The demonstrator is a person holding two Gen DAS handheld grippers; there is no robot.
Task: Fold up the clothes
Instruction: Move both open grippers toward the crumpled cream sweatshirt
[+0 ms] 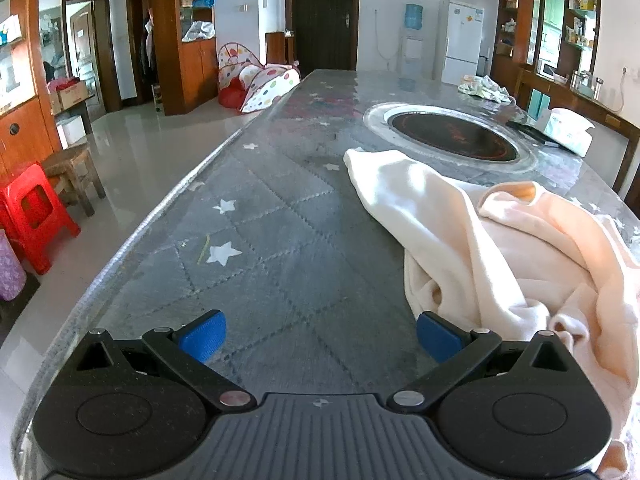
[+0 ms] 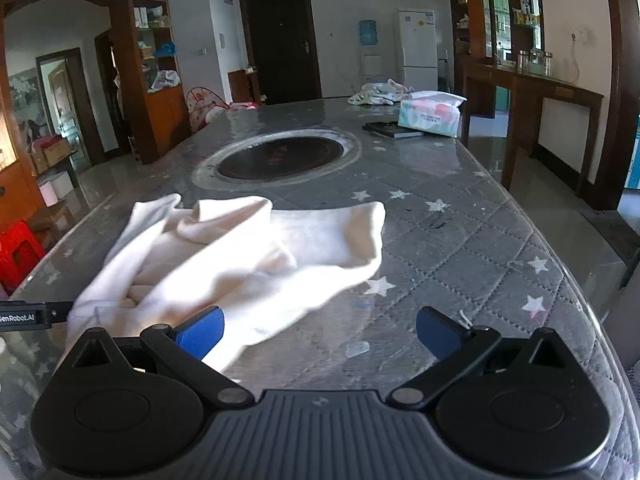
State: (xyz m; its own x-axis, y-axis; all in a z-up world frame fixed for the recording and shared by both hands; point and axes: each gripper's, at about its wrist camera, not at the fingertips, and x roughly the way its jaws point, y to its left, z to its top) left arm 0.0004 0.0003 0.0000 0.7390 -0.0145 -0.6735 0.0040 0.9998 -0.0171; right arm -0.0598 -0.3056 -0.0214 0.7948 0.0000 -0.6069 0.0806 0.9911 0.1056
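A cream-coloured garment lies crumpled on the grey quilted star-pattern table cover. In the left wrist view it fills the right side, its near edge beside the right blue pad. My left gripper is open and empty, with bare table between its fingers. In the right wrist view the garment lies left of centre, its near edge by the left blue pad. My right gripper is open and empty. A part of the left gripper shows at the left edge.
A round black hotplate is set into the table beyond the garment. A tissue pack, a flat black object and another bundle of cloth lie at the far end. Red stools stand left of the table.
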